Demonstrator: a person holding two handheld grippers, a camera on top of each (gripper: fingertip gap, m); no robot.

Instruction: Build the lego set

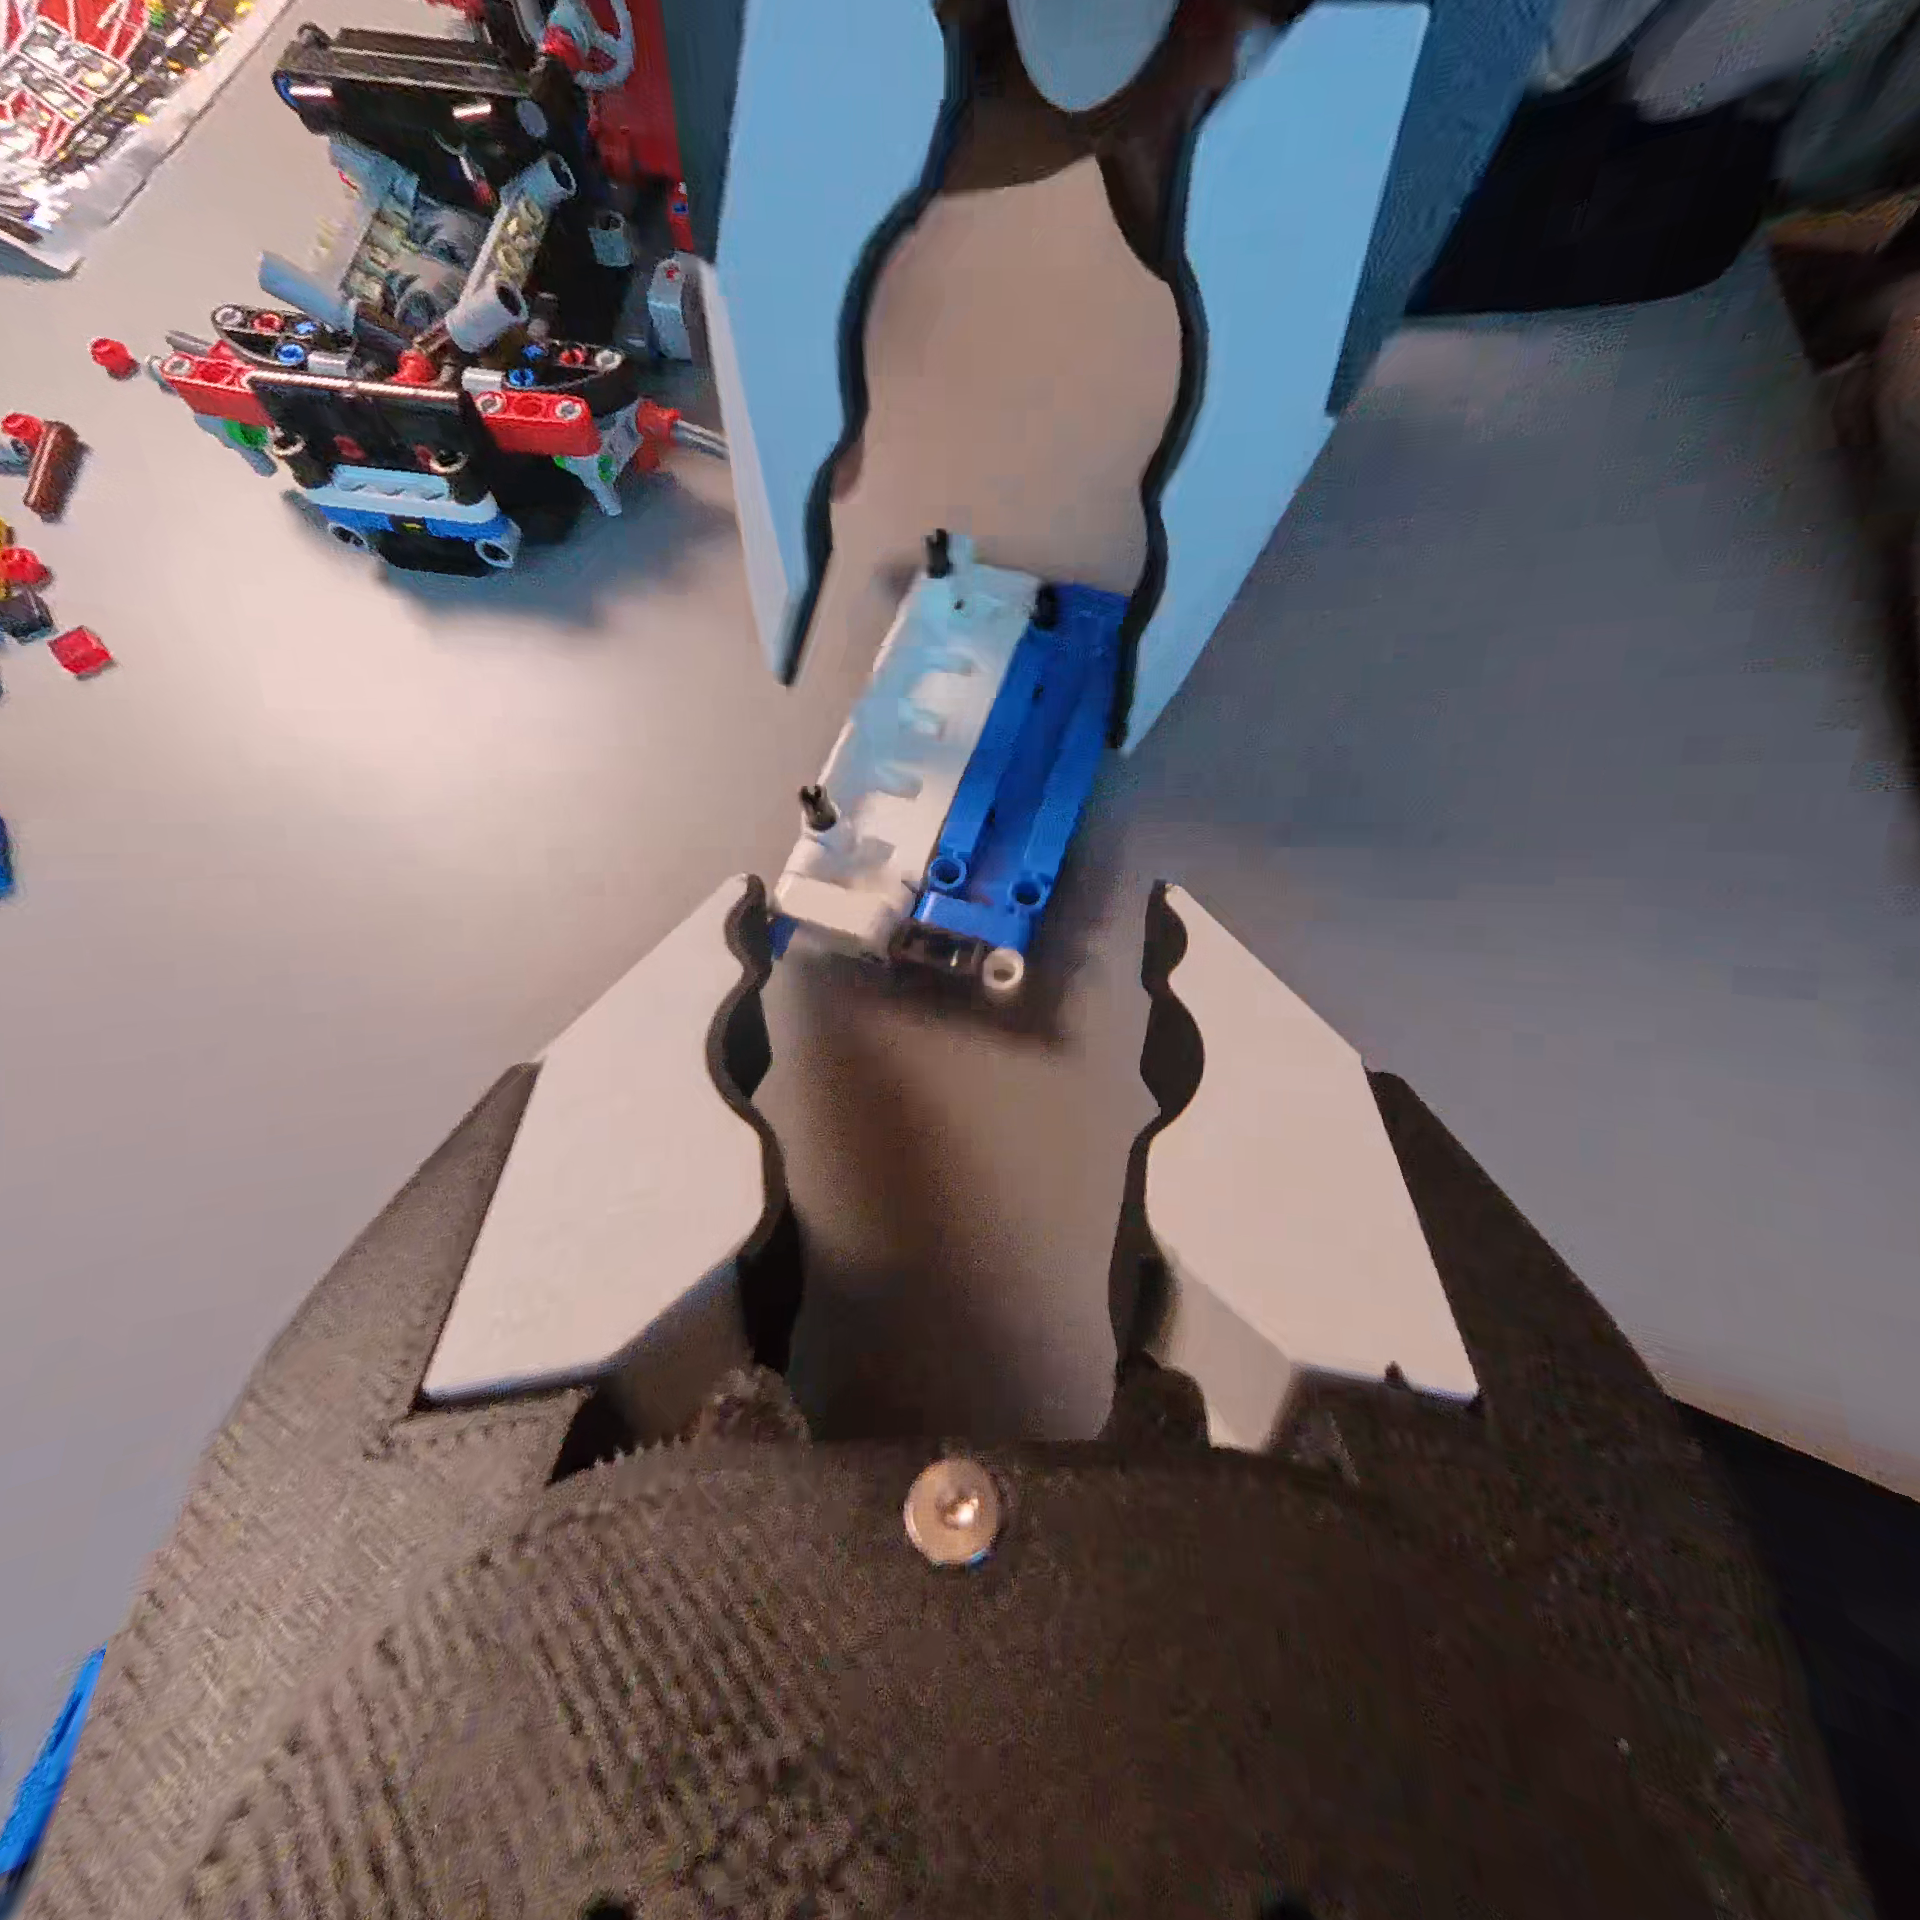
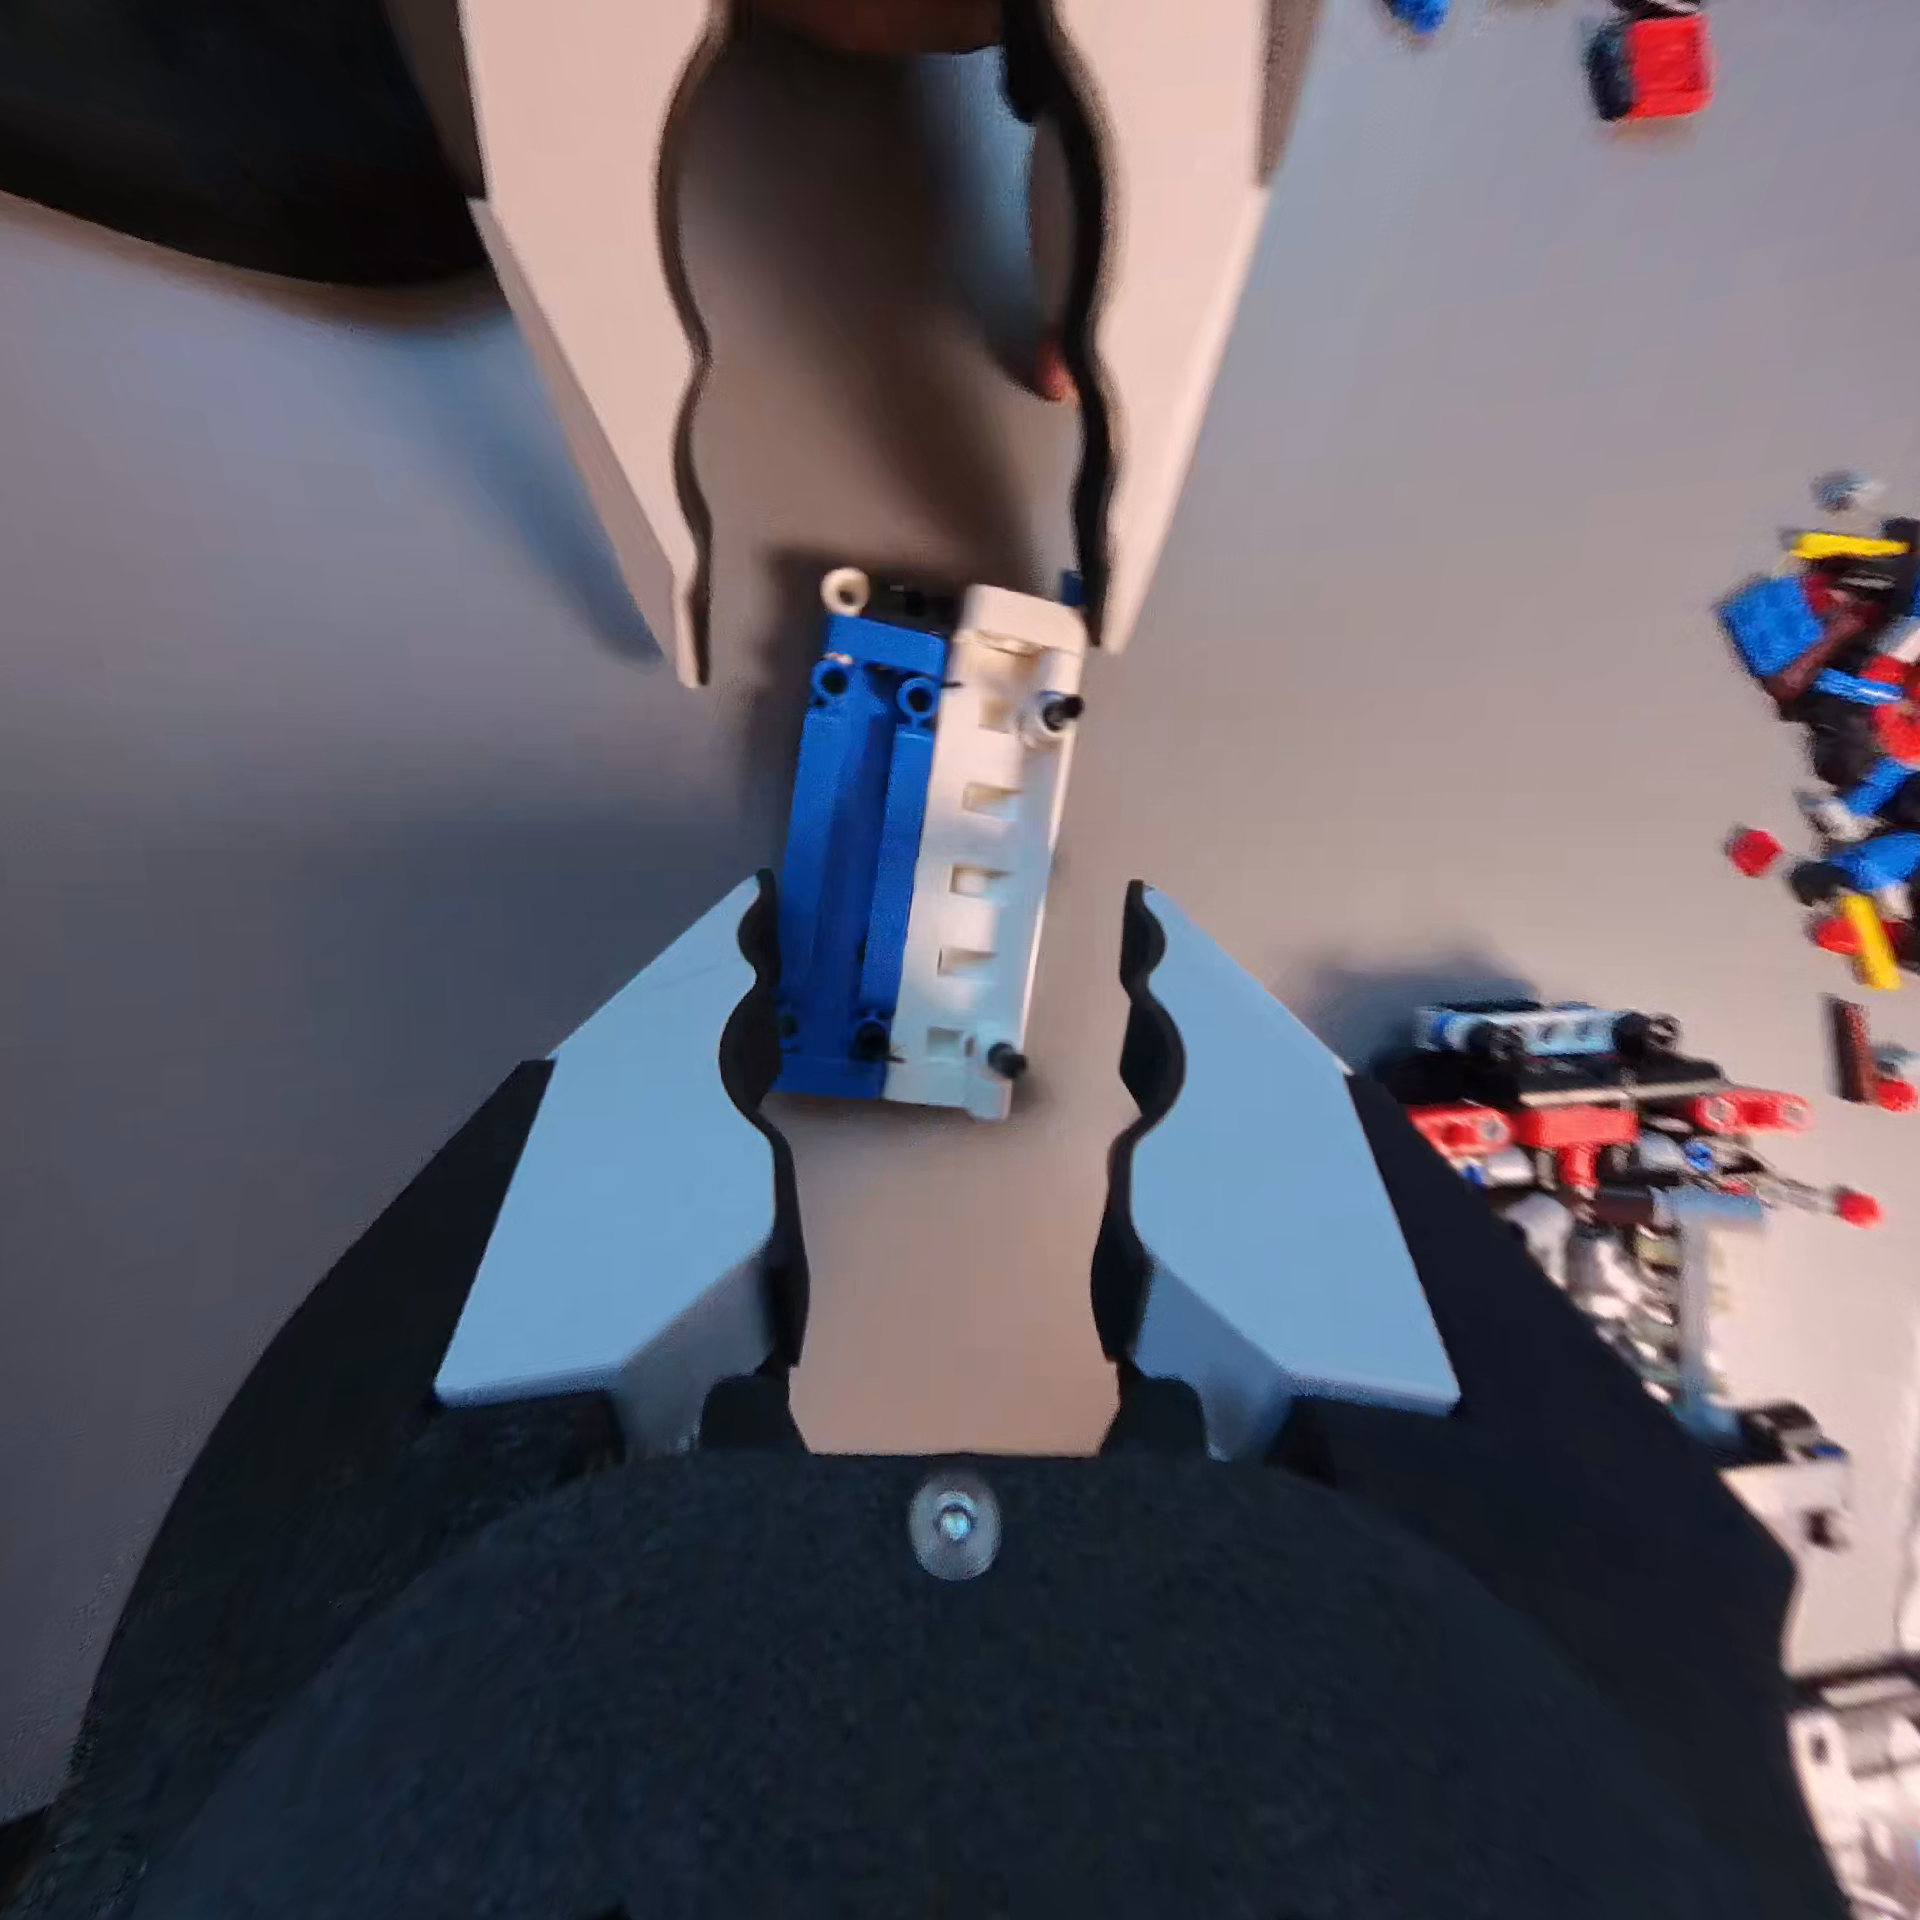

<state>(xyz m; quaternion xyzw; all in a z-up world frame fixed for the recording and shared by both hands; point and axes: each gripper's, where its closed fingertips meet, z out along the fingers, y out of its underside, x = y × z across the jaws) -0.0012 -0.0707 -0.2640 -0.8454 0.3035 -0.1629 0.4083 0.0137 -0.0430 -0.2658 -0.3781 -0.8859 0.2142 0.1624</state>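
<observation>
We see a blue-and-white lego subassembly (image 1: 940, 769) lying flat on the grey table (image 1: 416, 831), lined up between our two tongs, which face each other end to end. Our left gripper (image 1: 951, 894) stands wide, gripping nothing; its left fingertip (image 1: 743, 914) sits at the white corner of the near end, and we cannot tell whether it touches. Our right gripper (image 2: 945, 894) is likewise wide; its left fingertip (image 2: 758, 914) lies against or just beside the blue long edge, while the white edge stays apart from the other finger.

To the left in the left wrist view, well apart, stands the larger red-and-black lego model (image 1: 436, 343), with loose red pieces (image 1: 62, 561) beyond it. In the right wrist view a pile of loose bricks (image 2: 1839, 727) sits far right. The bare table on the blue side of the subassembly is open.
</observation>
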